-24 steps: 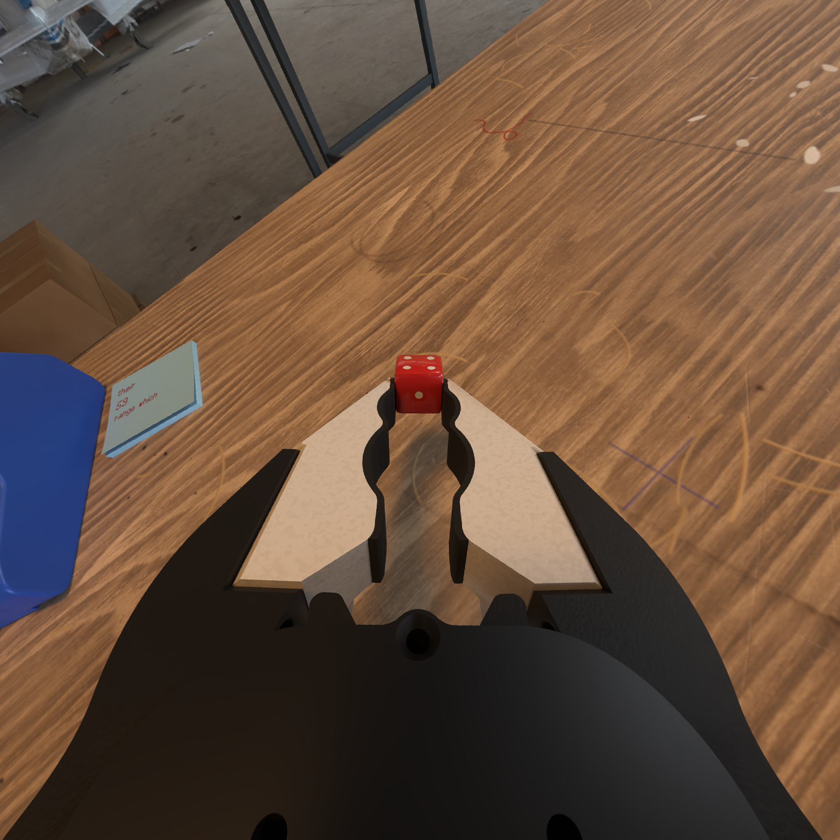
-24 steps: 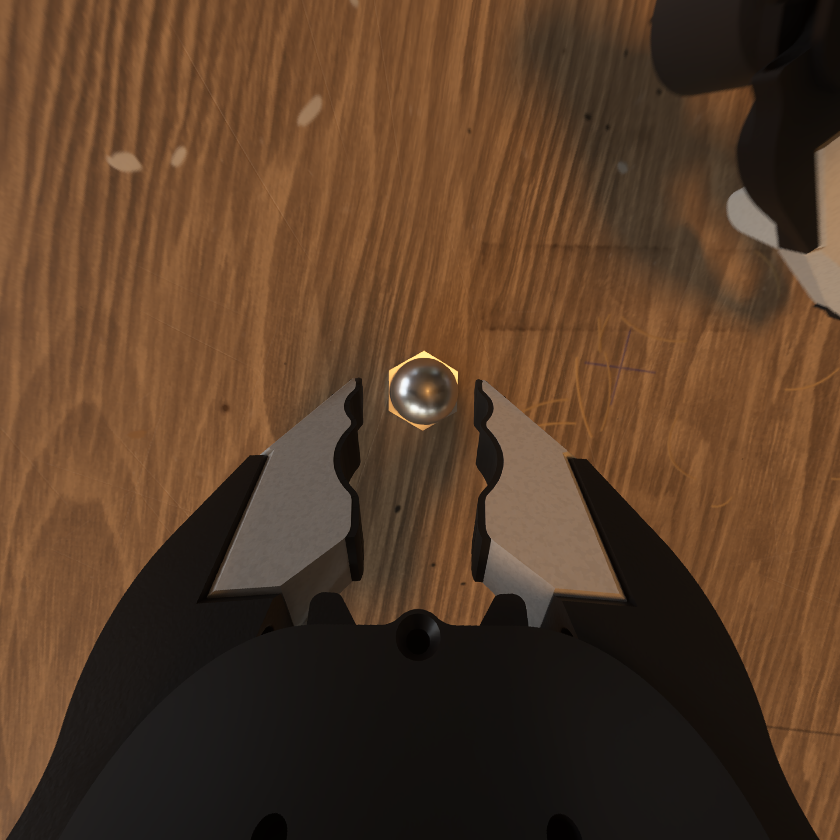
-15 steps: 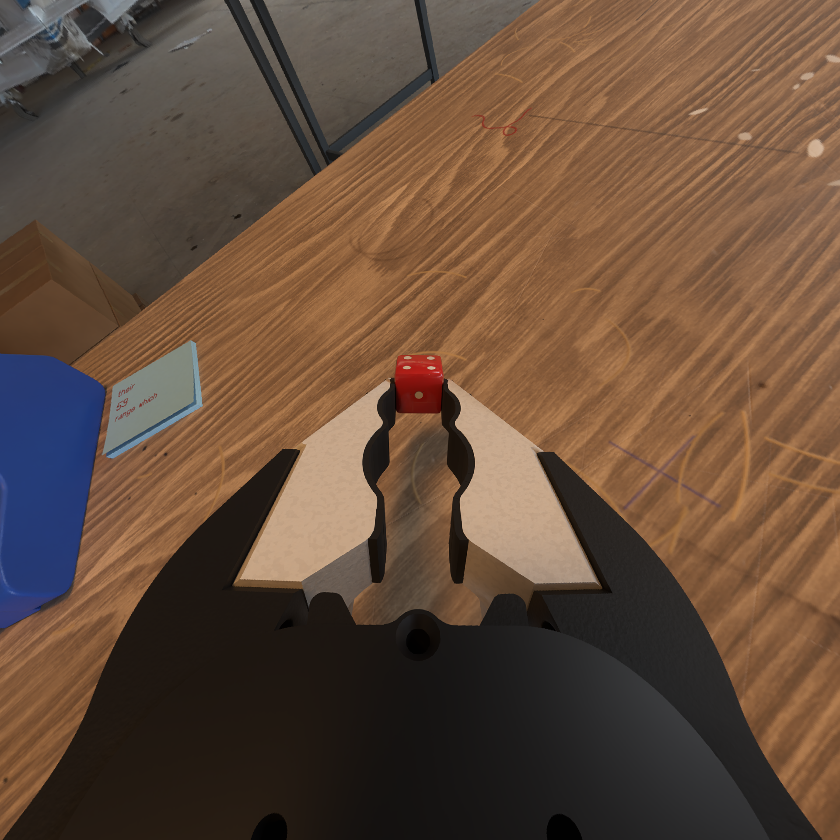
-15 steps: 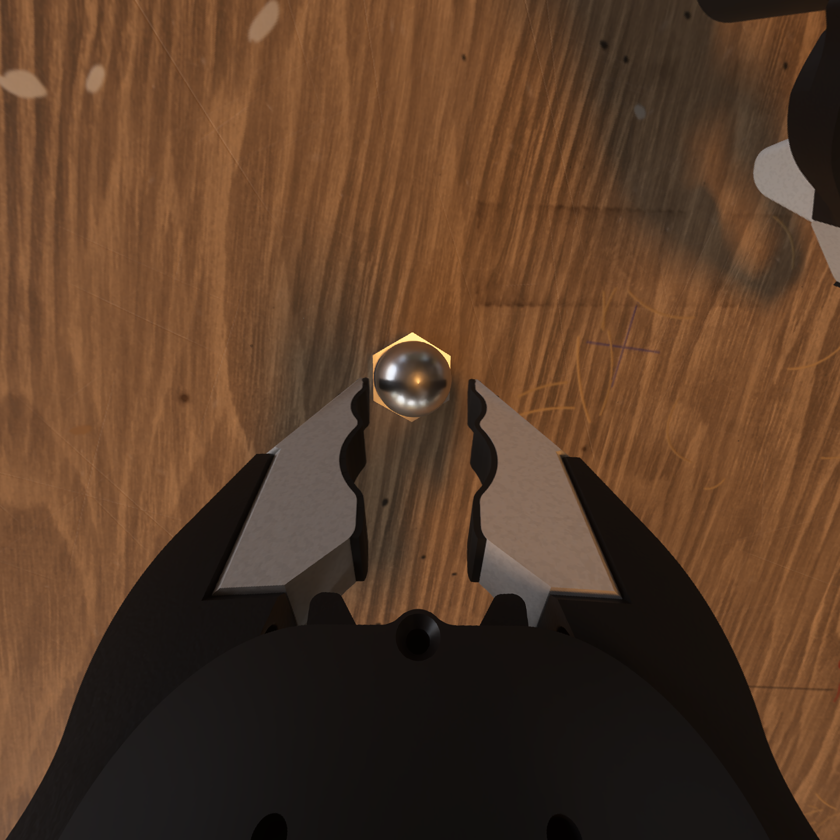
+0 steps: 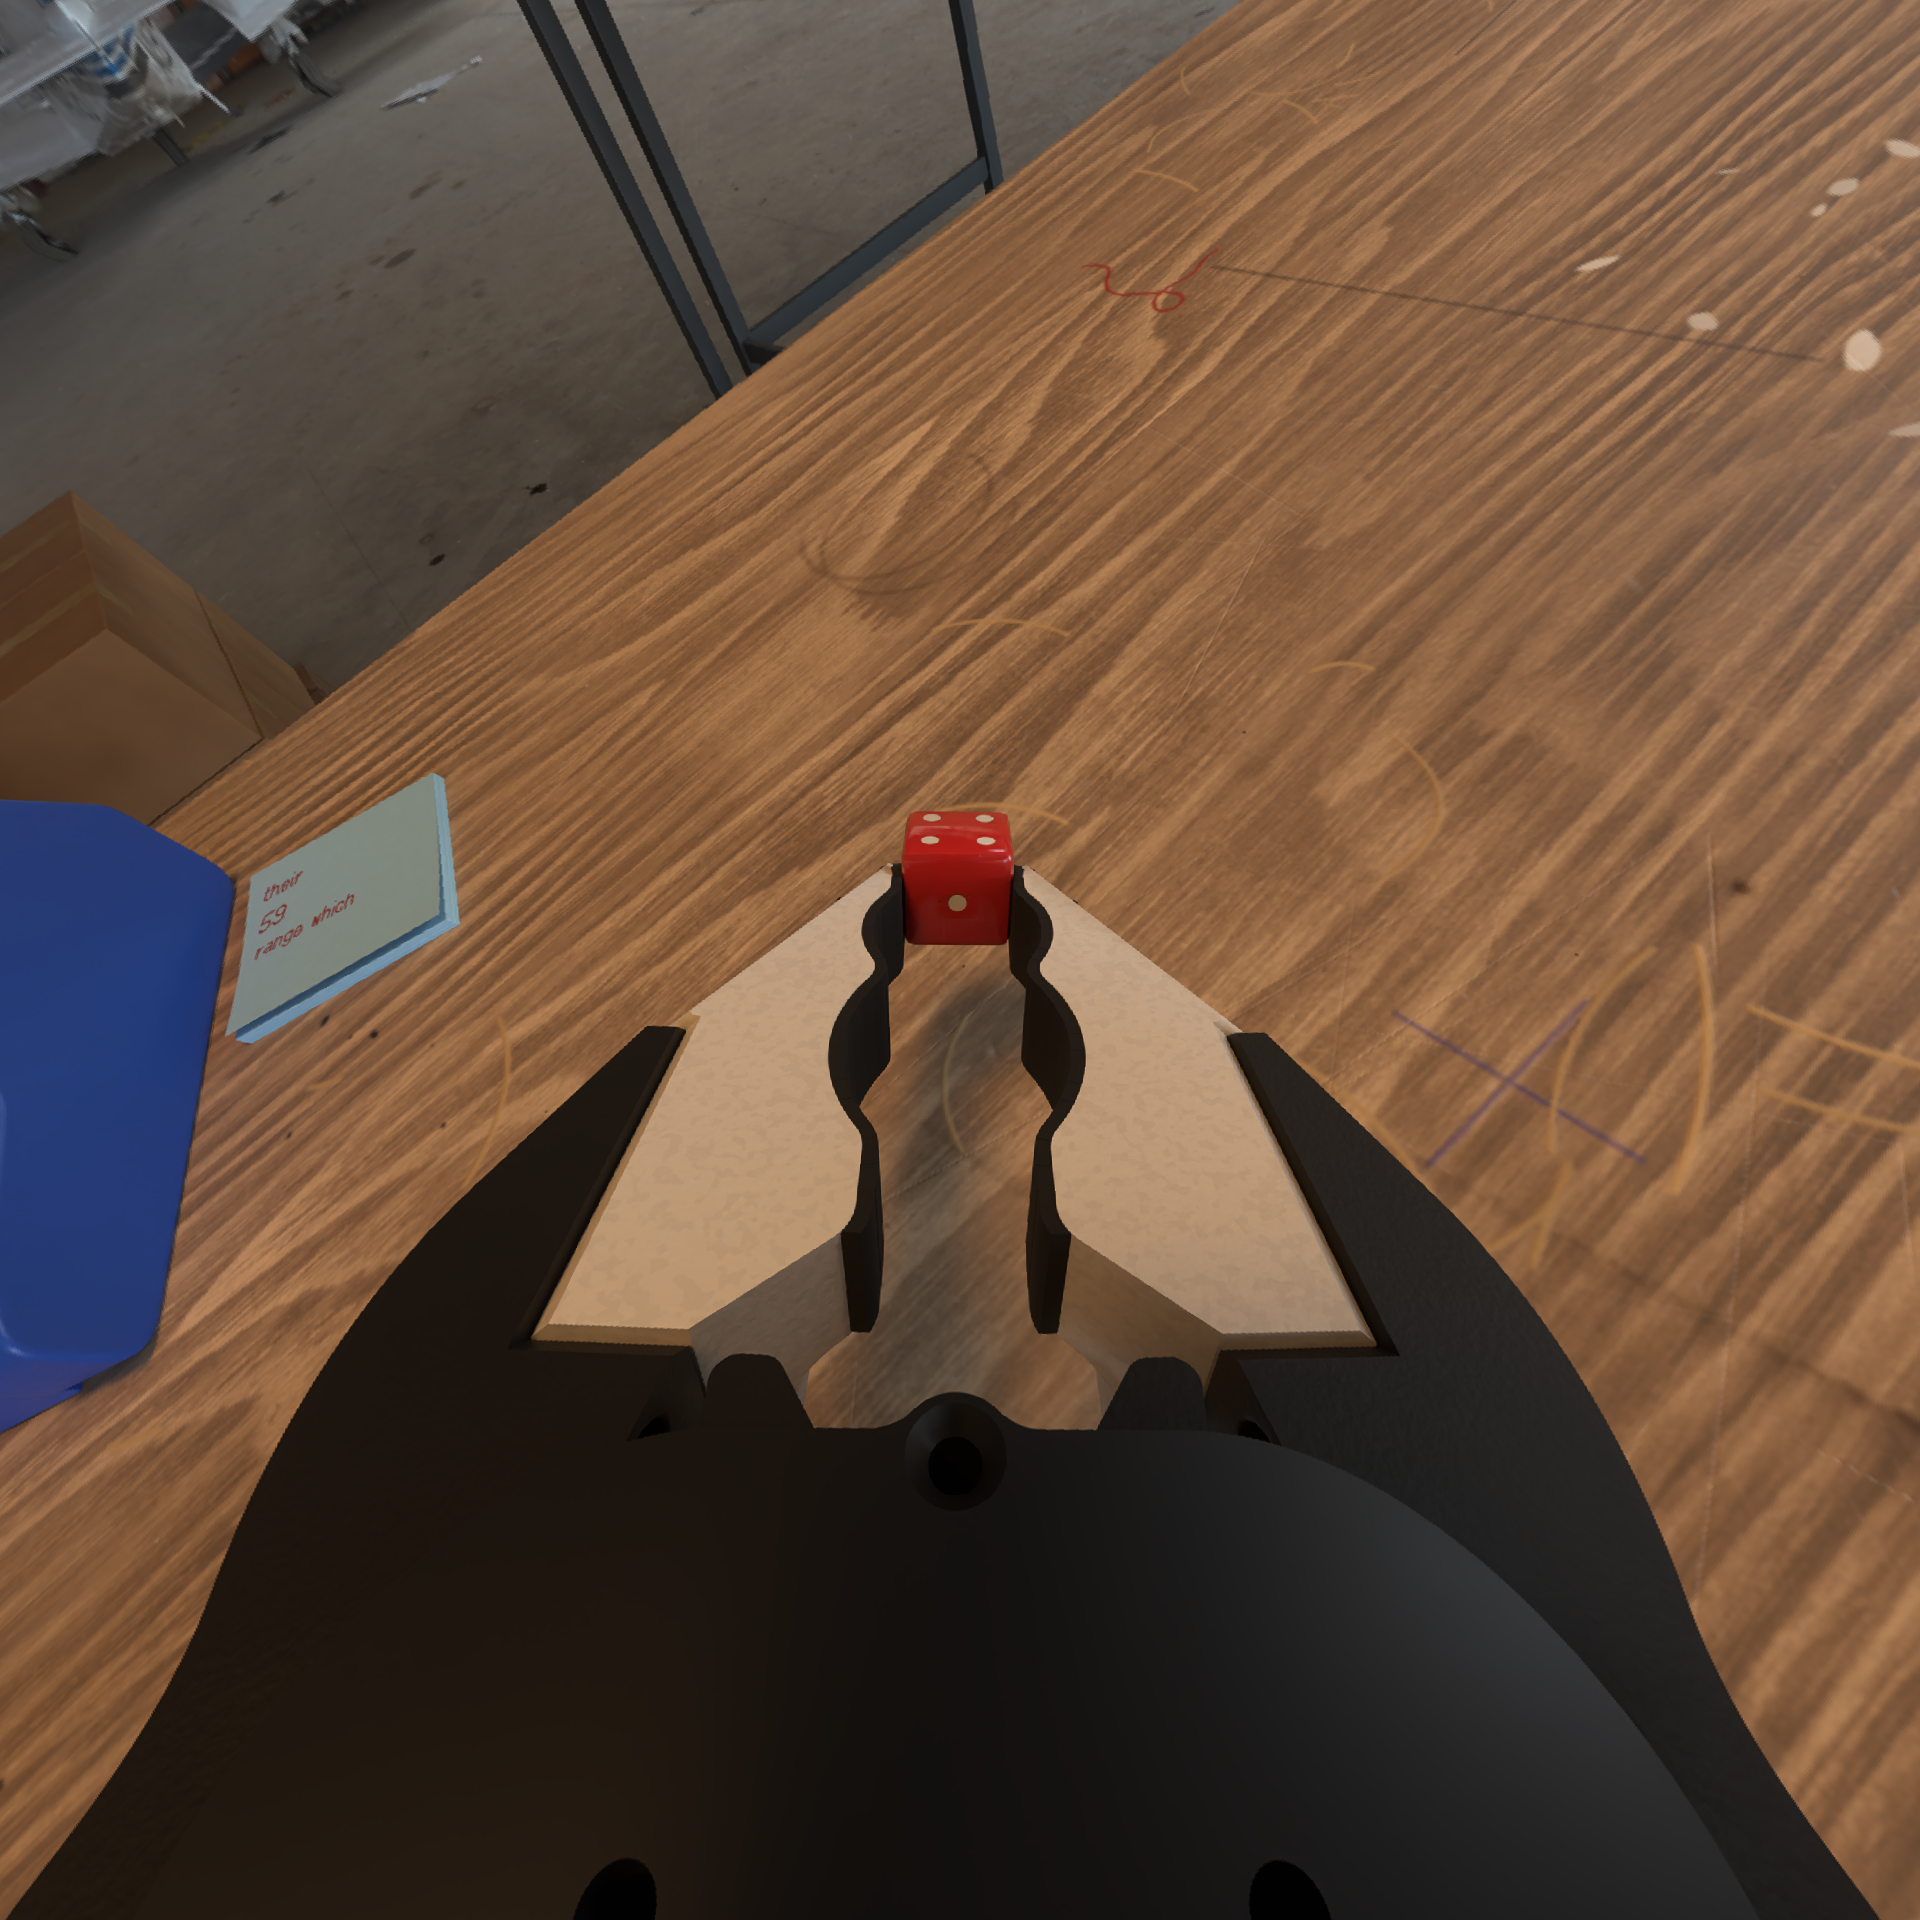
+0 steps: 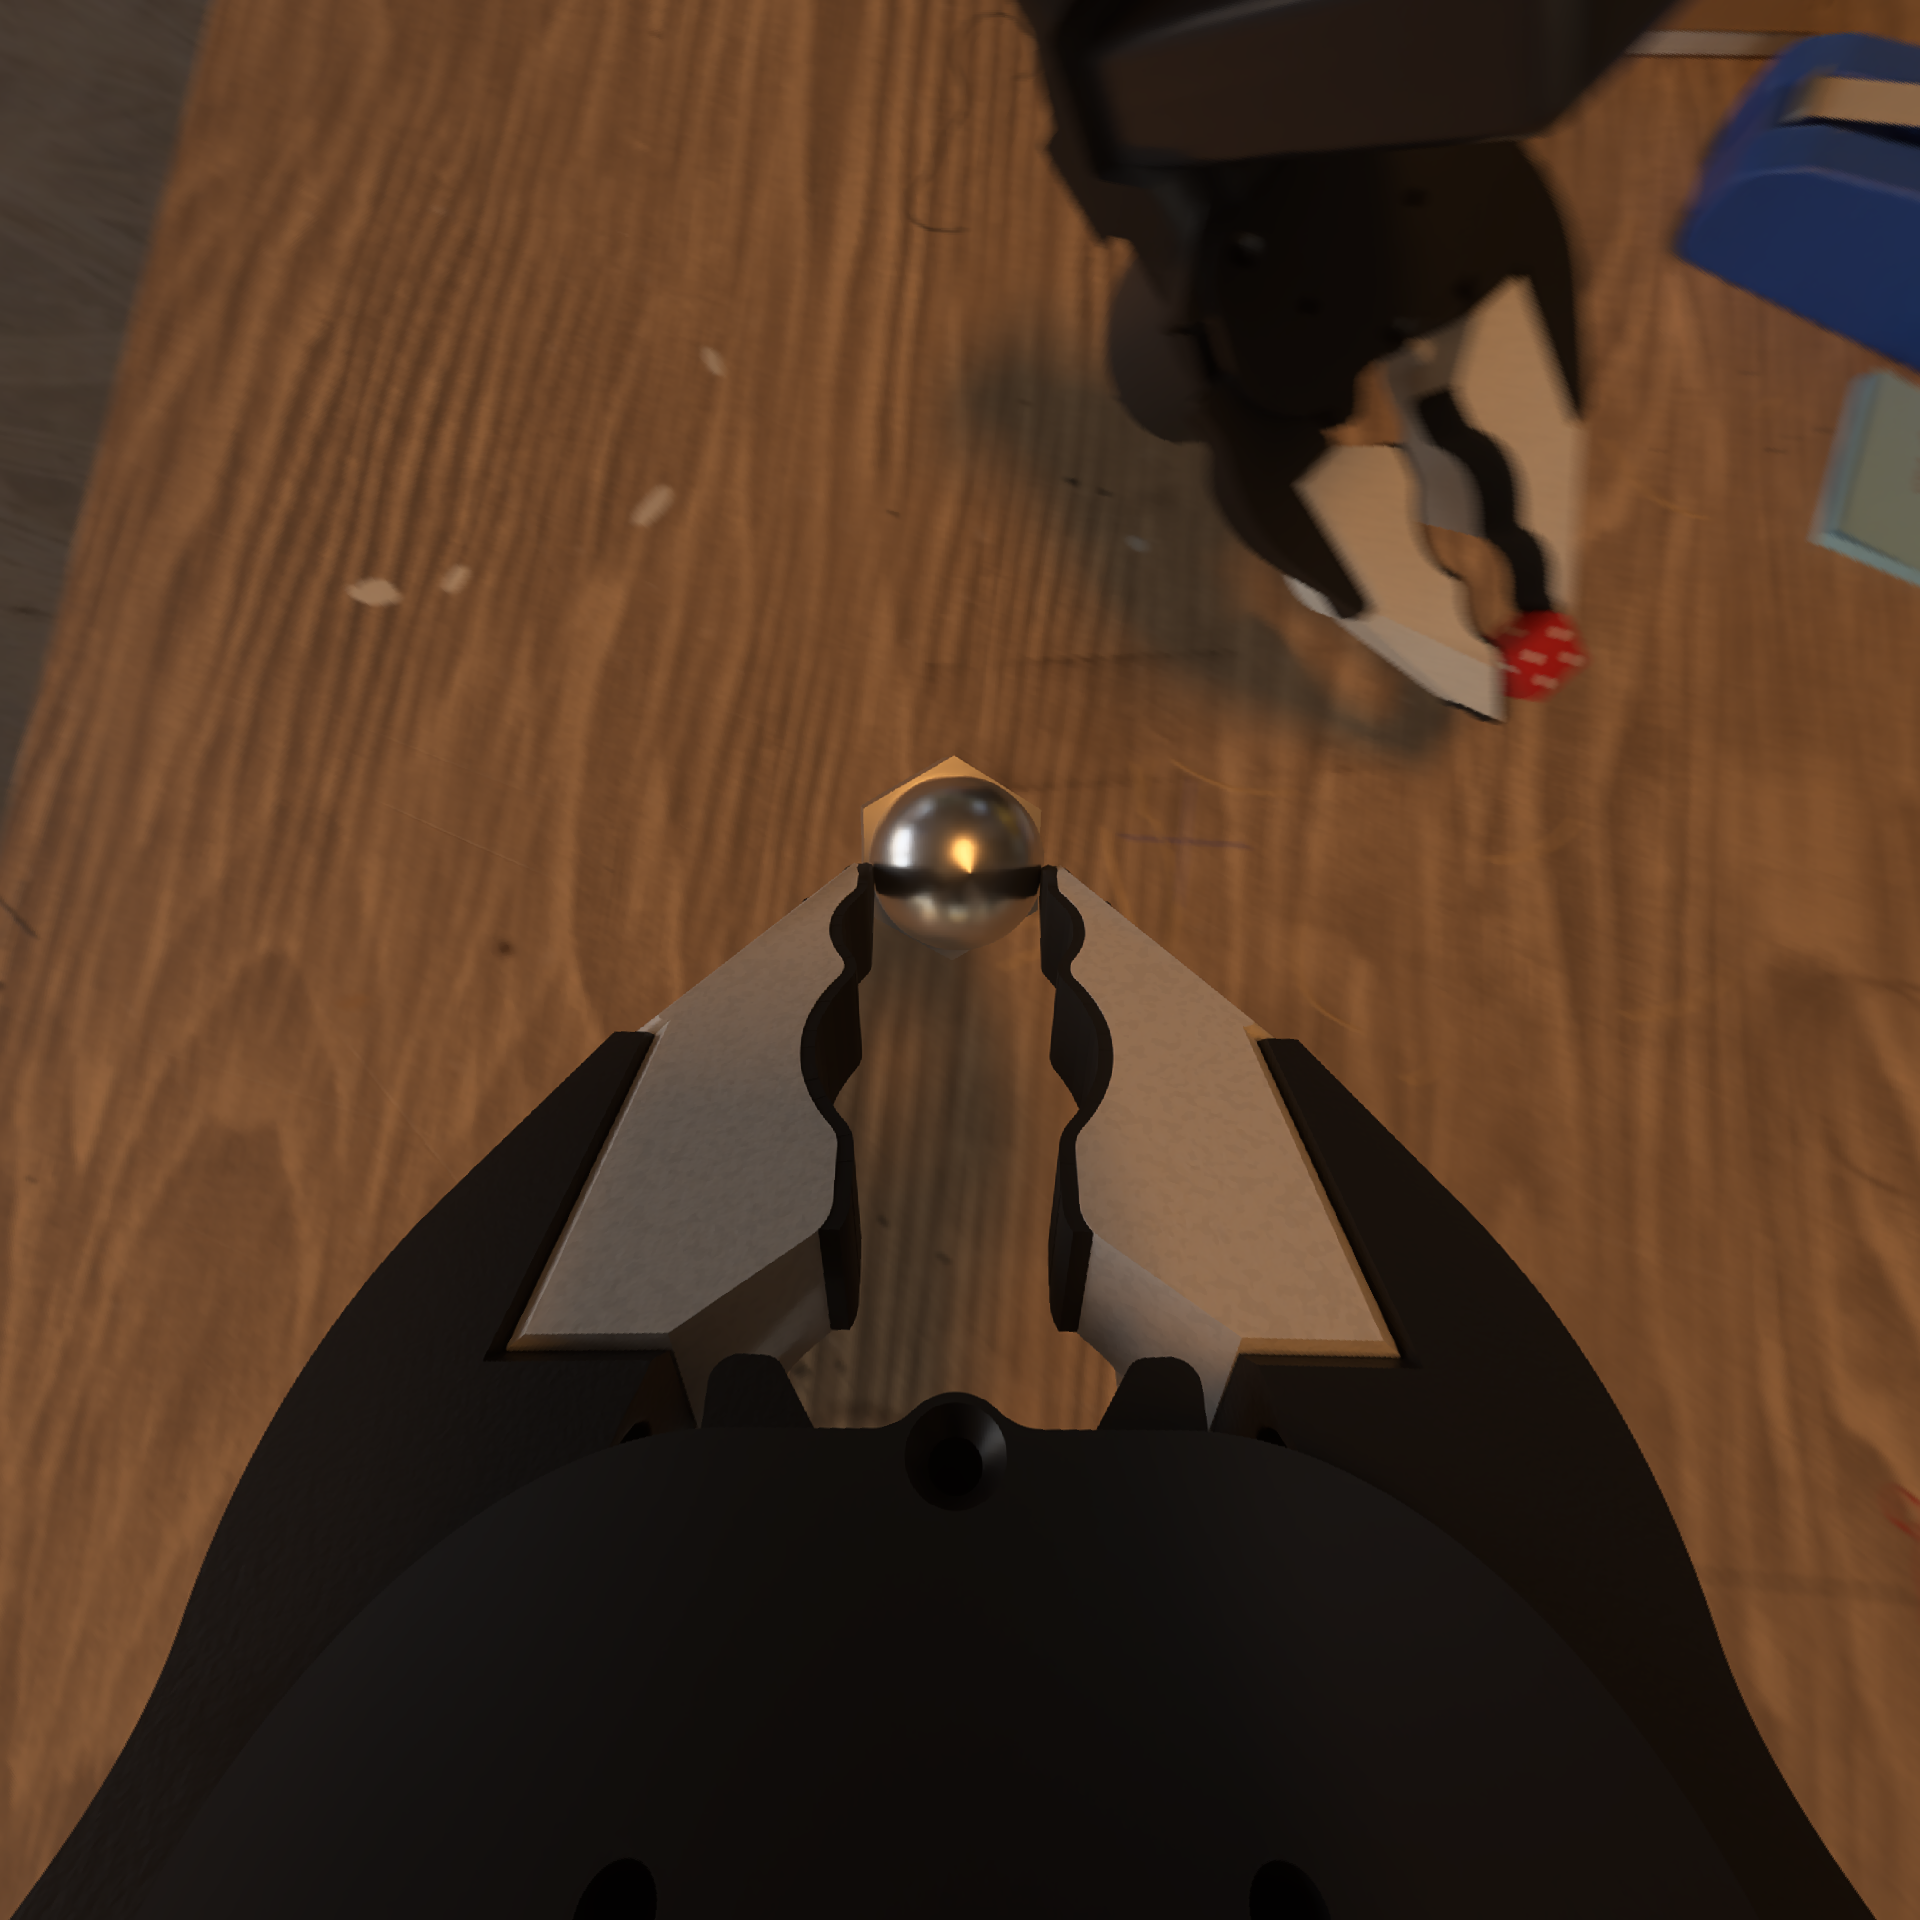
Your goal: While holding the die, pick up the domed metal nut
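- Between the two tan fingertips of my left gripper (image 5: 957,883) sits the small red die with white pips (image 5: 957,878), pinched at its sides with the jaws closed down to the die's width.
- From the left wrist view I see the die held clear of the brown wood-grain counter (image 5: 1351,623), with a soft shadow on the boards beneath the fingers.
- On my right gripper (image 6: 954,883) the jaws are narrowed onto the domed metal nut with a shiny rounded cap and a brass-coloured hexagonal base (image 6: 954,862); both black inner edges touch its sides at the very tips.
- I cannot tell for certain from the right wrist view whether the nut is off the counter, though the boards behind it look blurred.
- Farther off in the right wrist view, up and to the right, I see the left gripper (image 6: 1527,665) angled downward with the die (image 6: 1543,655) at its tip, well apart from the nut.
- Off to my left in the left wrist view, a pale blue square pad with red writing (image 5: 343,904) lies flat near the counter's edge, just beside a dark blue plastic bin (image 5: 83,1091).
- Beyond the edge I see a grey concrete floor (image 5: 312,312), a brown cardboard box (image 5: 114,665) and dark metal frame legs (image 5: 644,197).
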